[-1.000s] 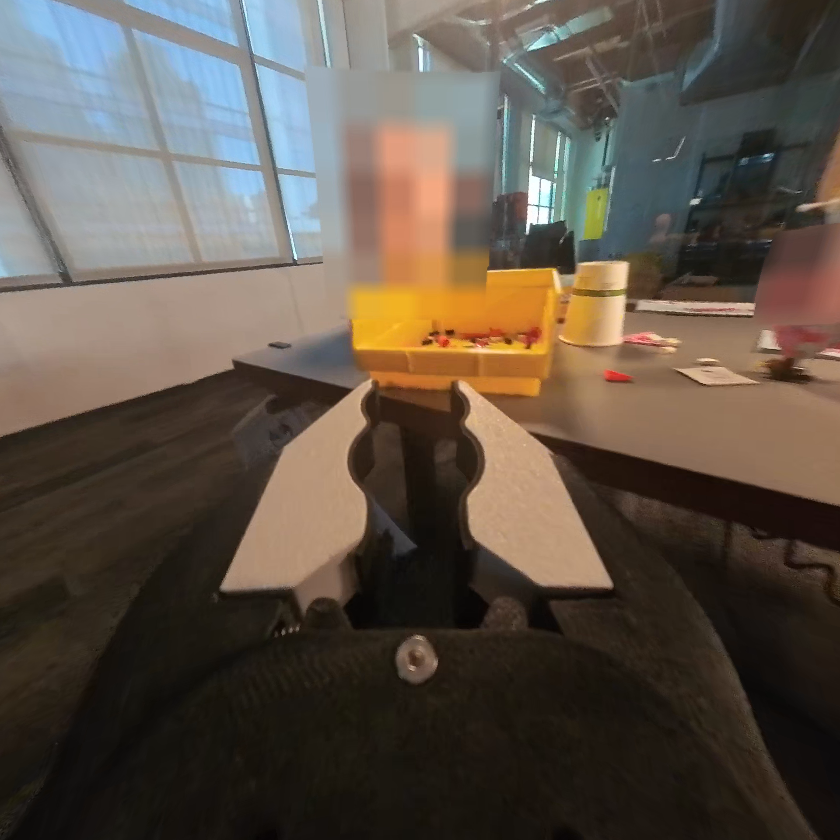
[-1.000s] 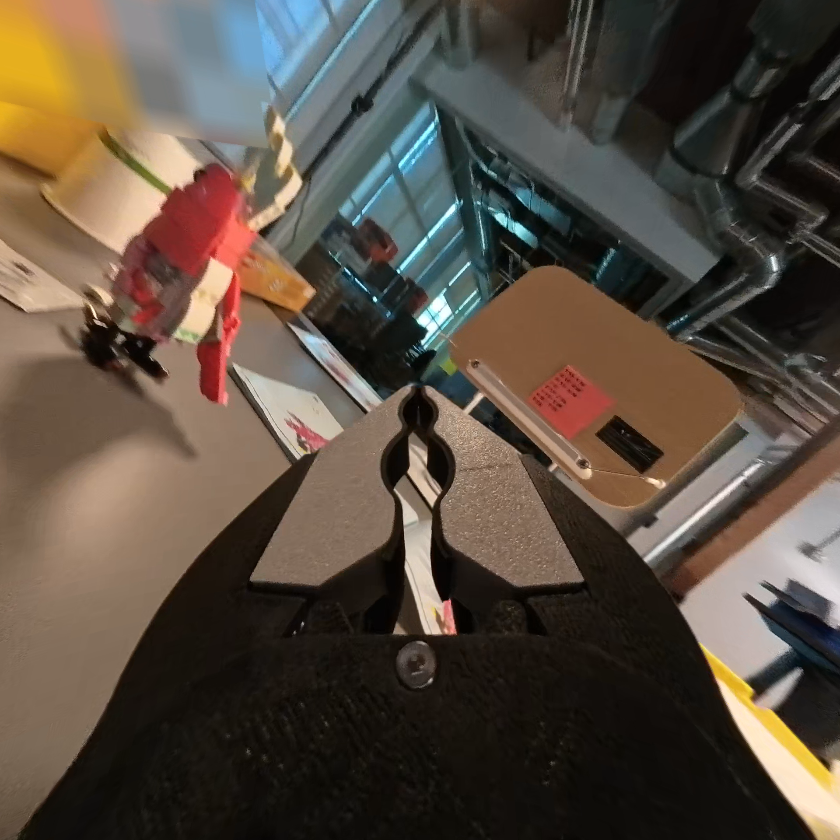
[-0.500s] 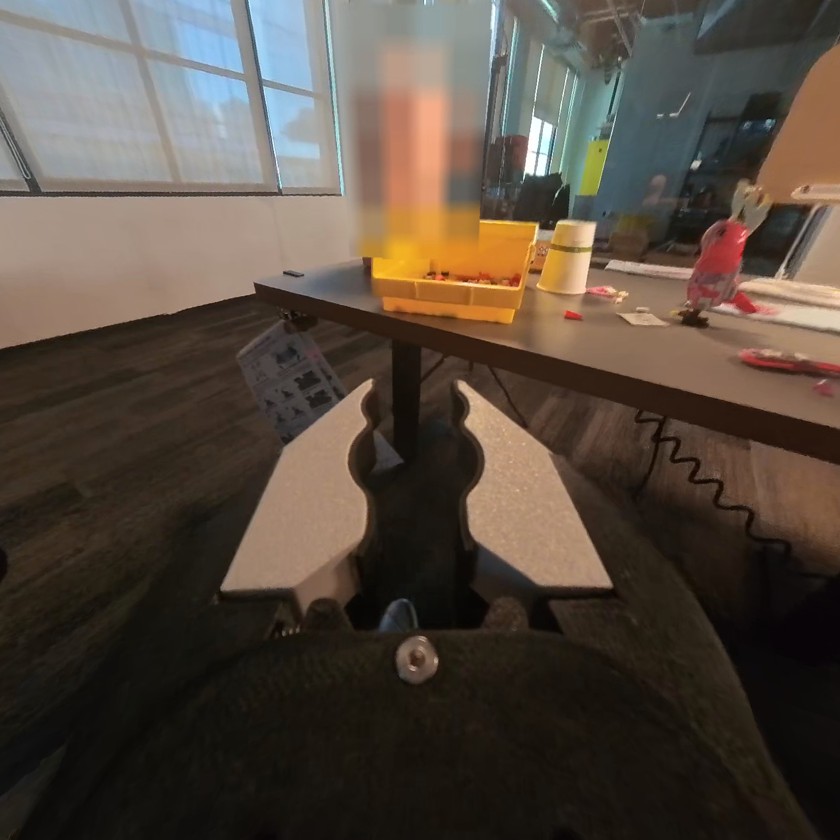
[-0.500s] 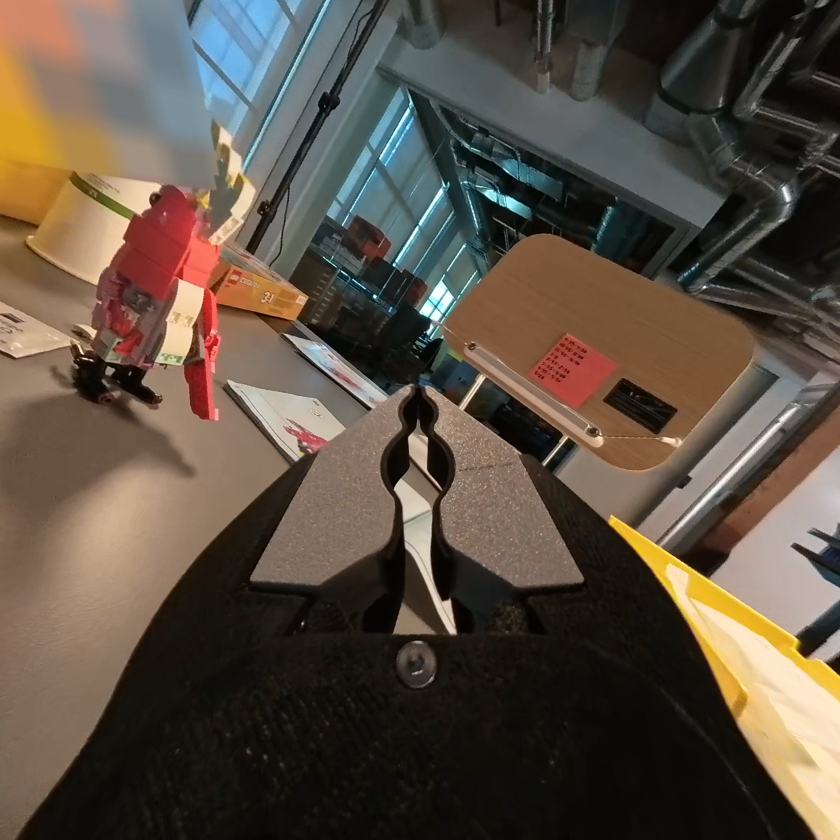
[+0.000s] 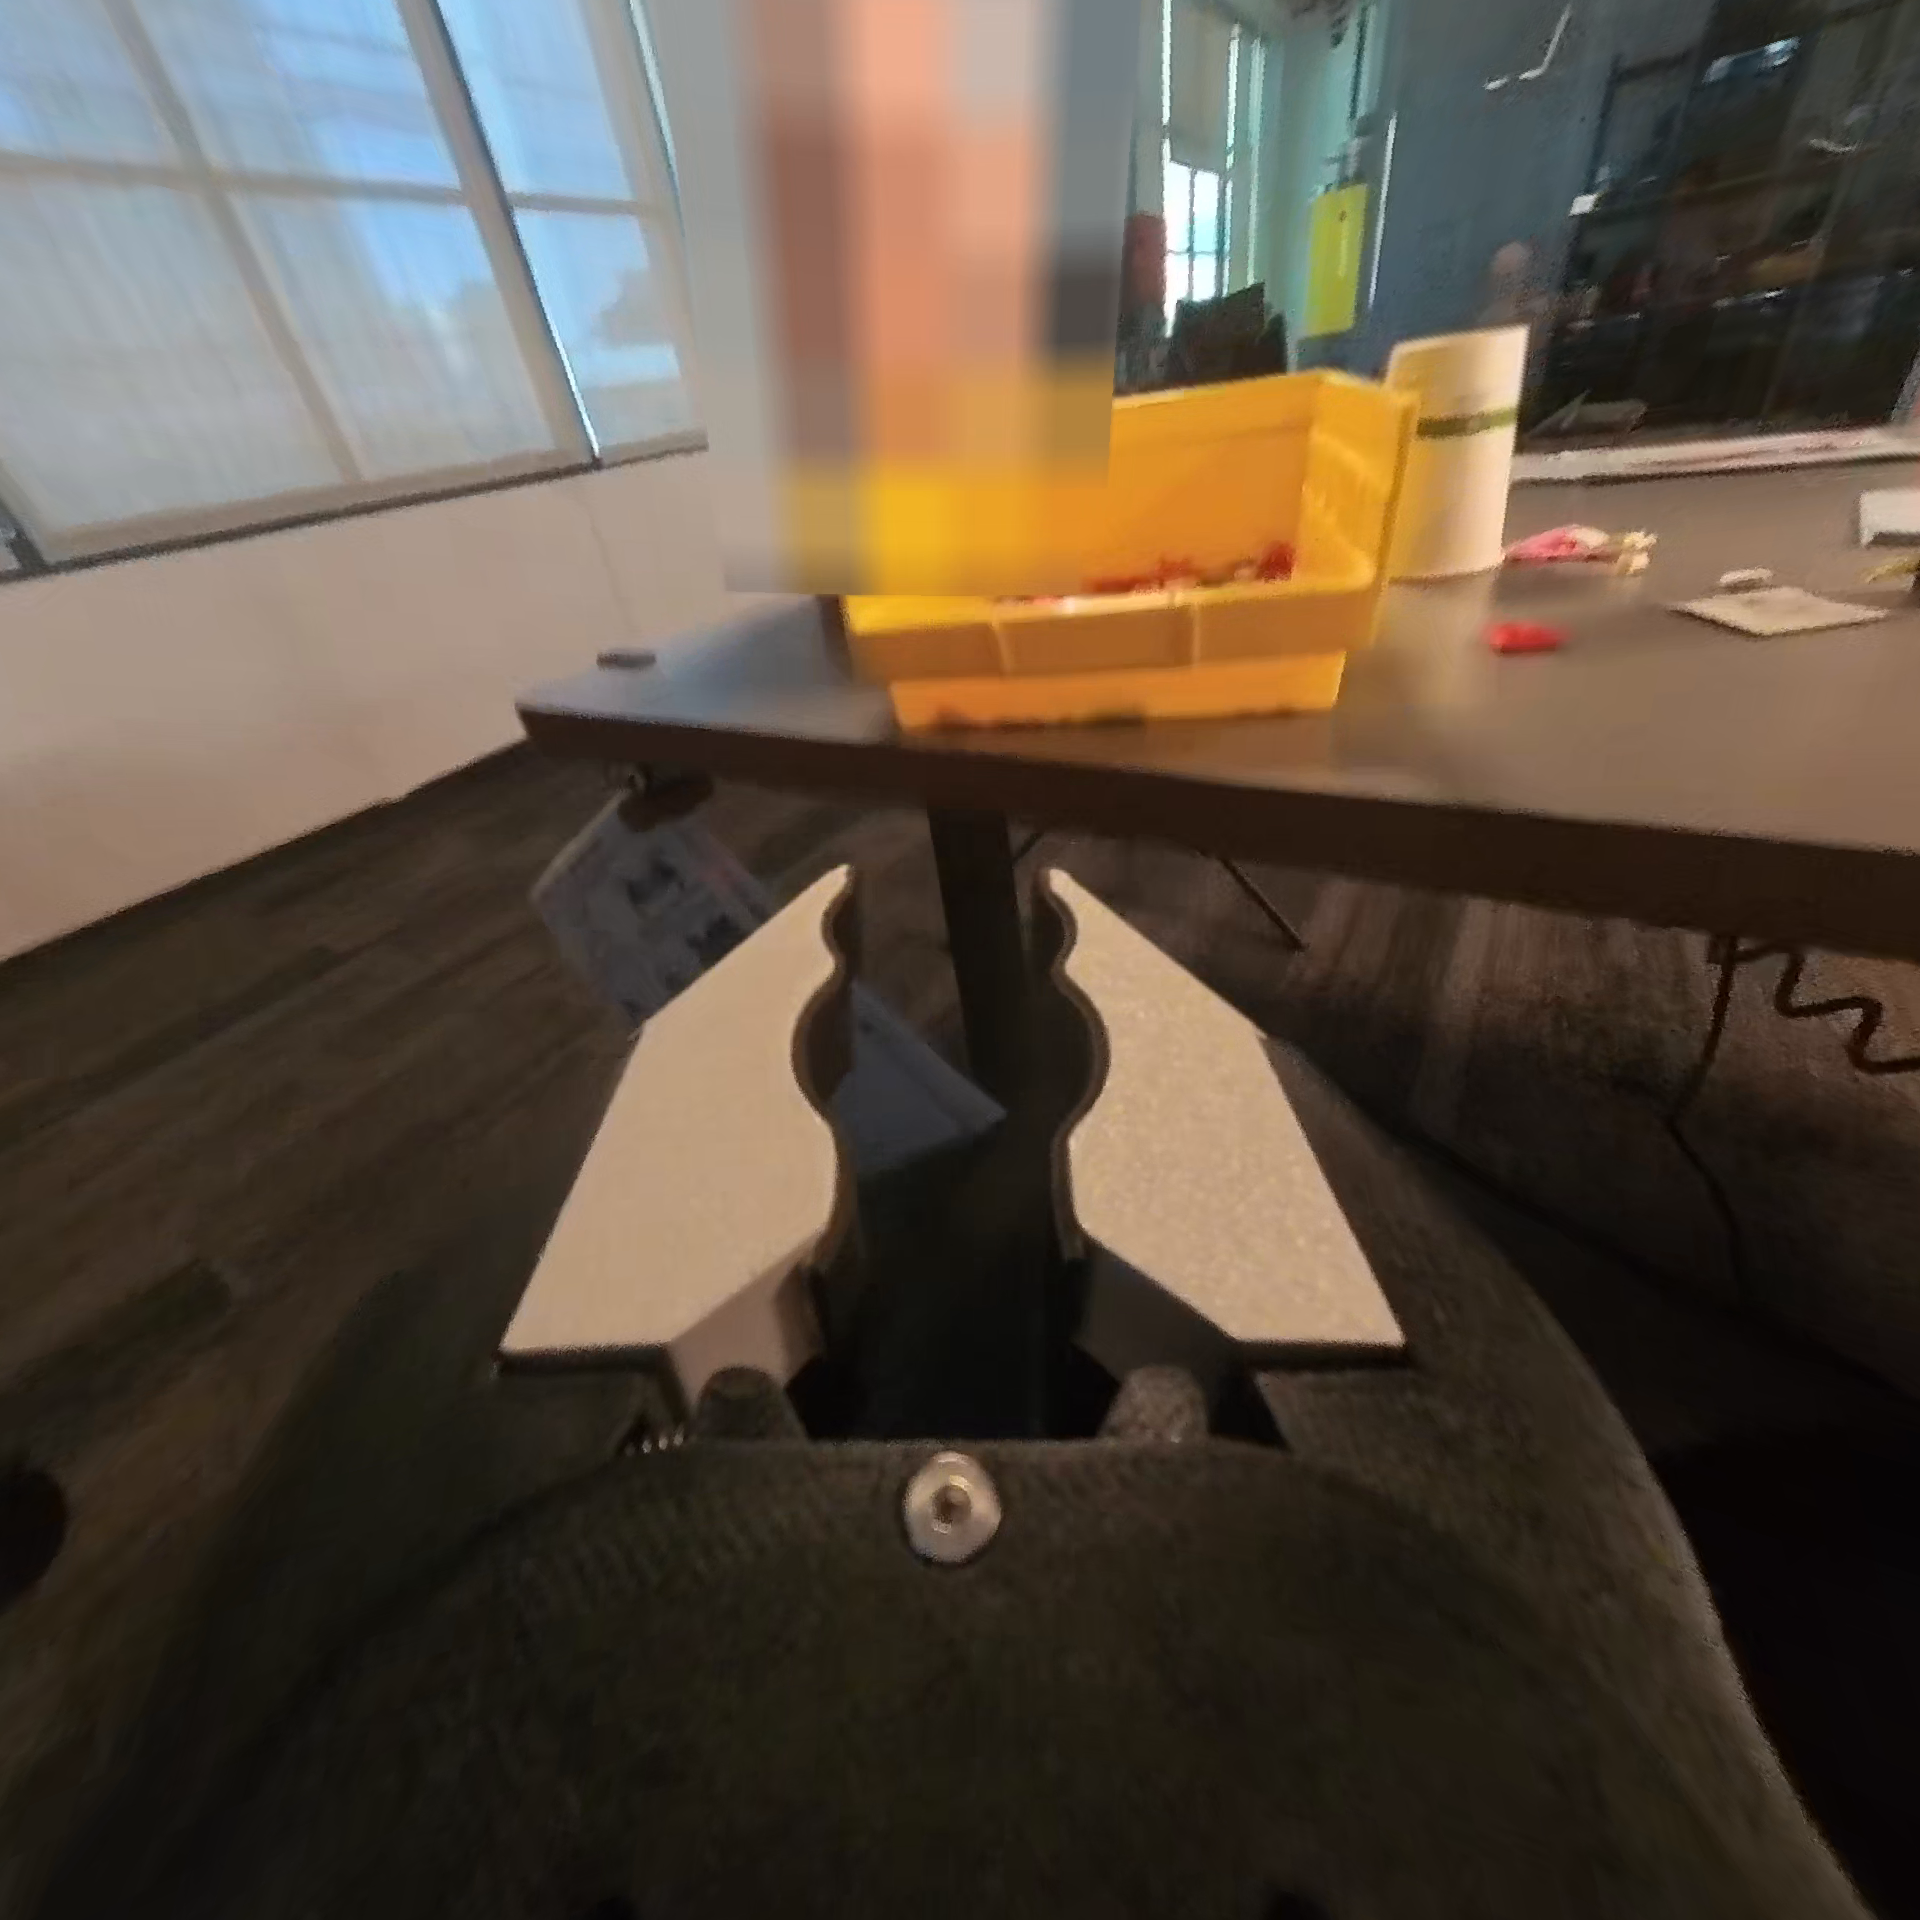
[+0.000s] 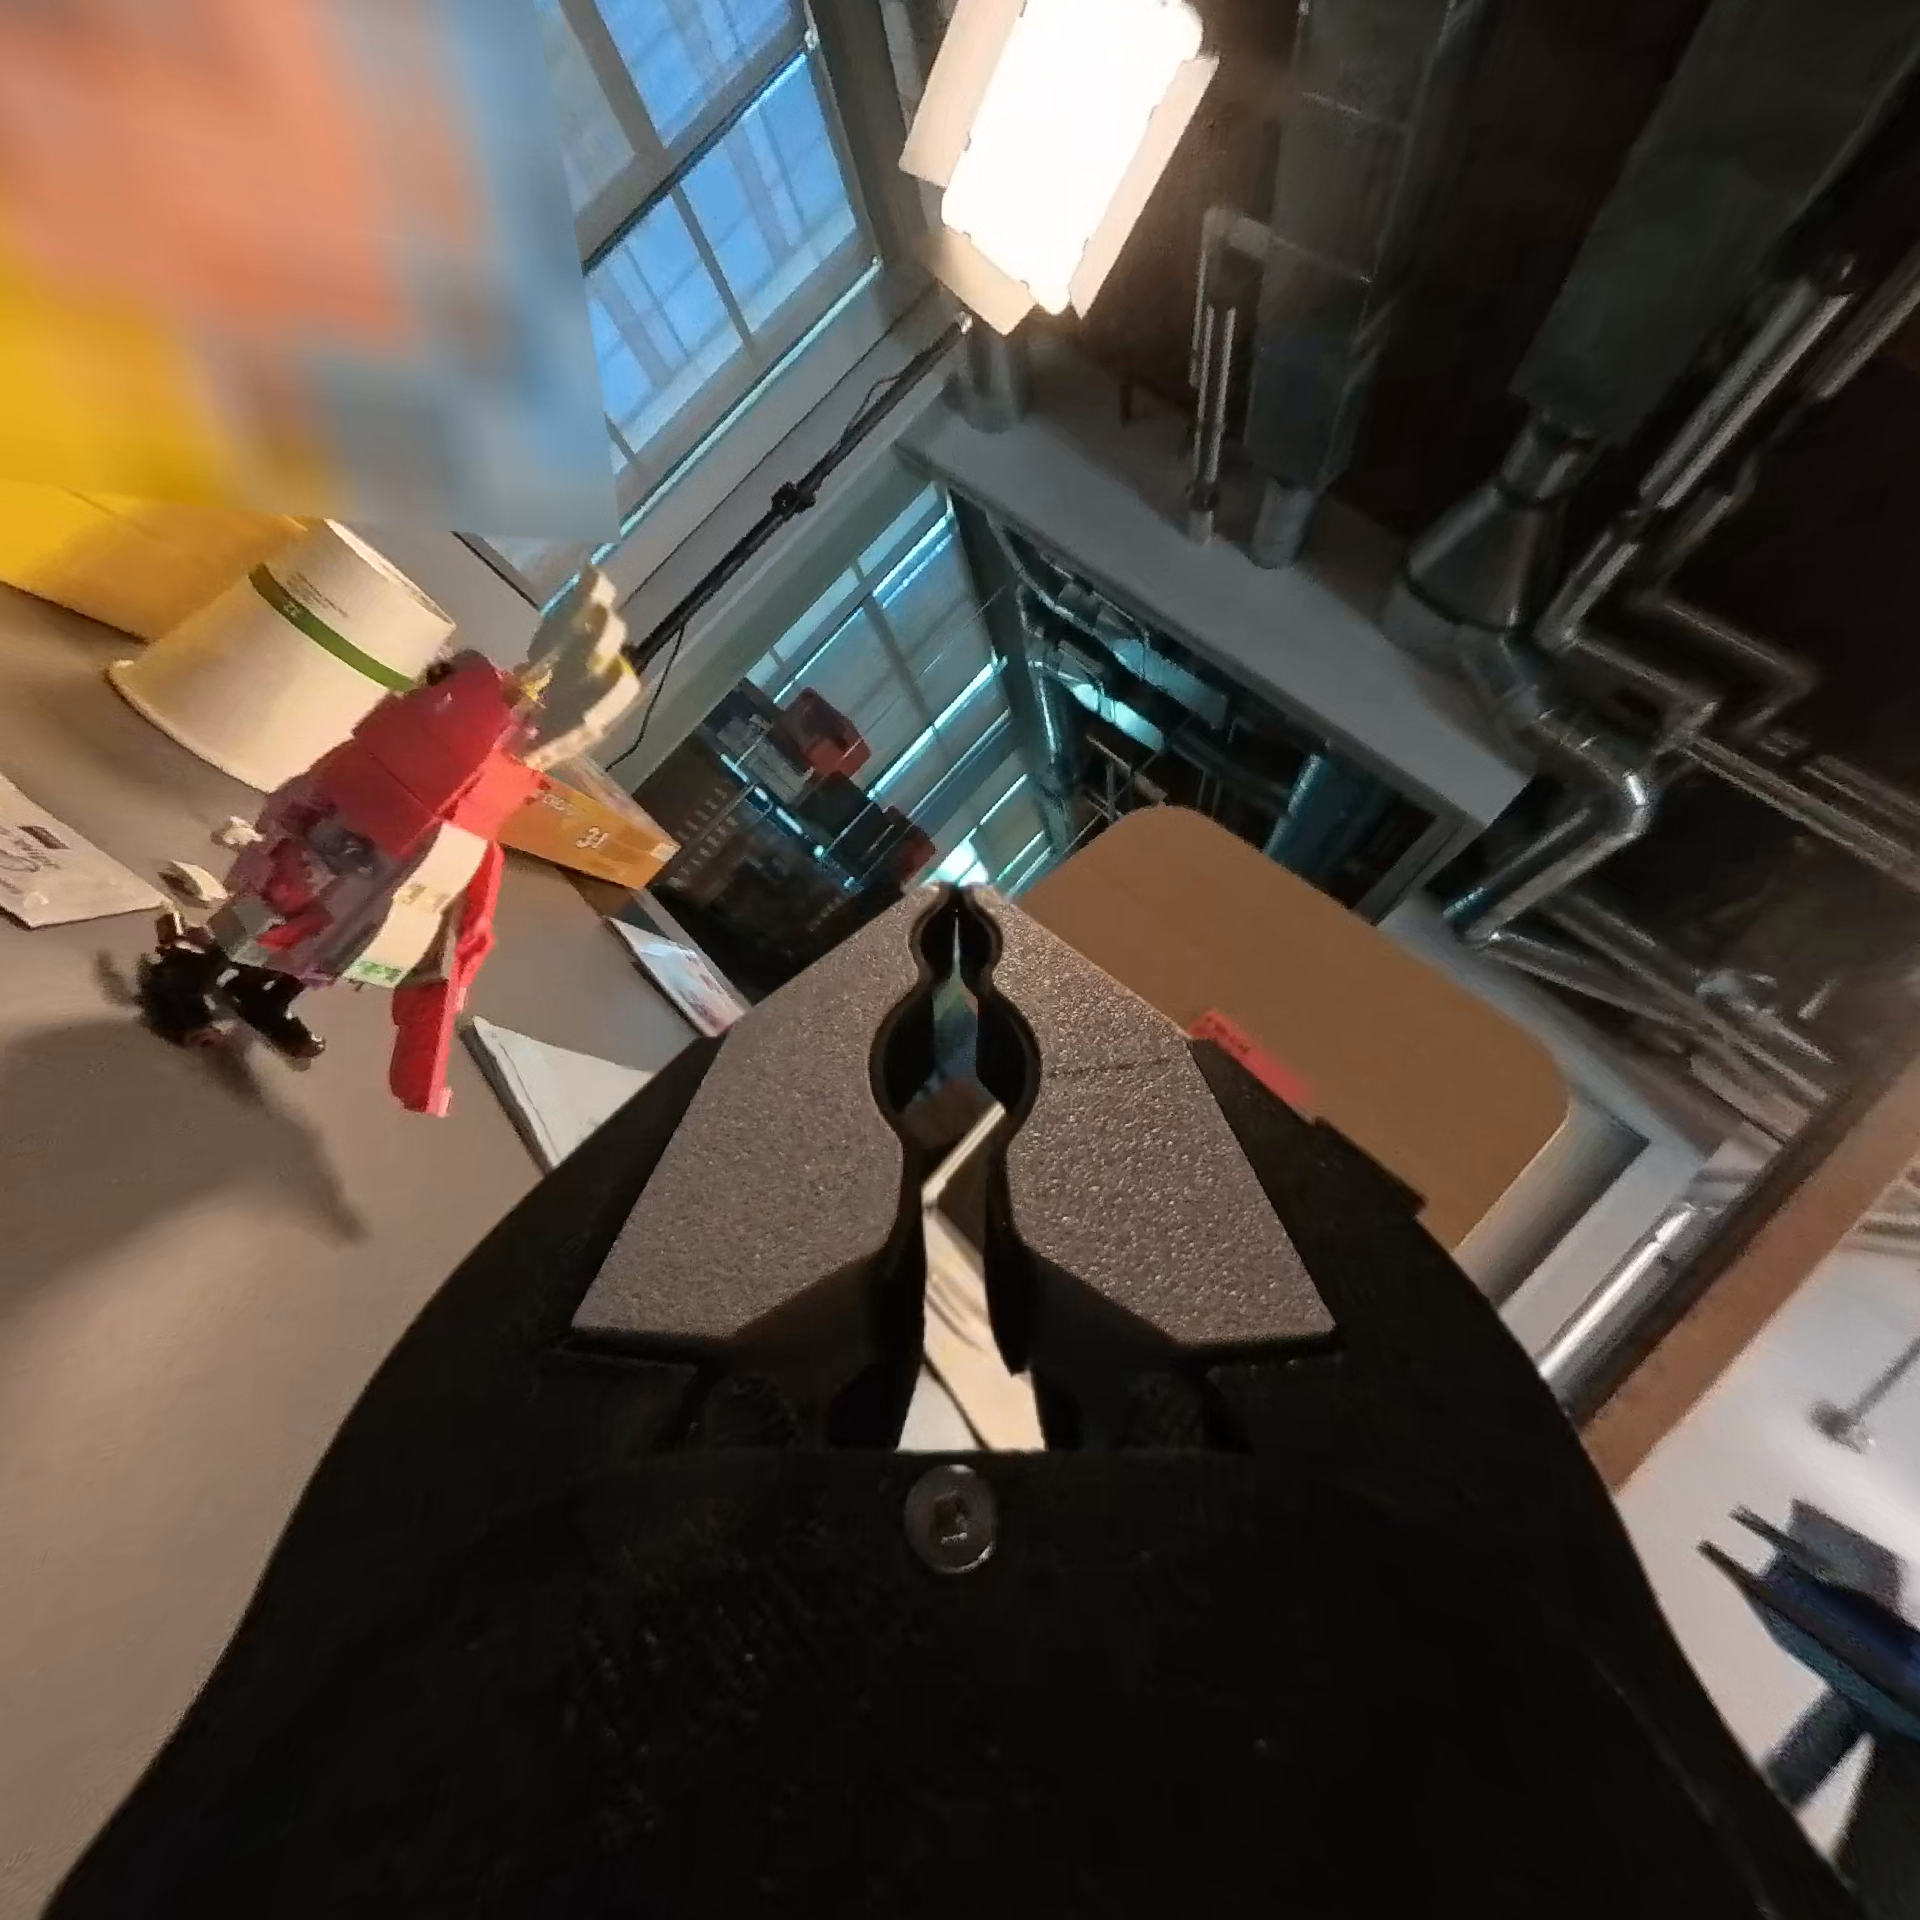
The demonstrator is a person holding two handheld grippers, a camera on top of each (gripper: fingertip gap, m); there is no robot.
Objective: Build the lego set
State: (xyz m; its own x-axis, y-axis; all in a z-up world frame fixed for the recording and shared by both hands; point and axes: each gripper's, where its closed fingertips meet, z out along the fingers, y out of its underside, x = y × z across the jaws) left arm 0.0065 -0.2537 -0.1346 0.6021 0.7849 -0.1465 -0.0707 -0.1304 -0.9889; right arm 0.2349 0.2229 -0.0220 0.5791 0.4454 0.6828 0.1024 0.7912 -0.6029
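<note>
My left claw (image 5: pixel 951 883) hangs below the desk (image 5: pixel 1351 758) edge, jaws apart, nothing between them; yellow bin (image 5: pixel 1164 613) far ahead on the desk. My right claw (image 6: pixel 958 900) is closed on nothing, low over the desk; red brick figure (image 6: pixel 384 842) stands well left of it, white cup (image 6: pixel 281 675) behind.
</note>
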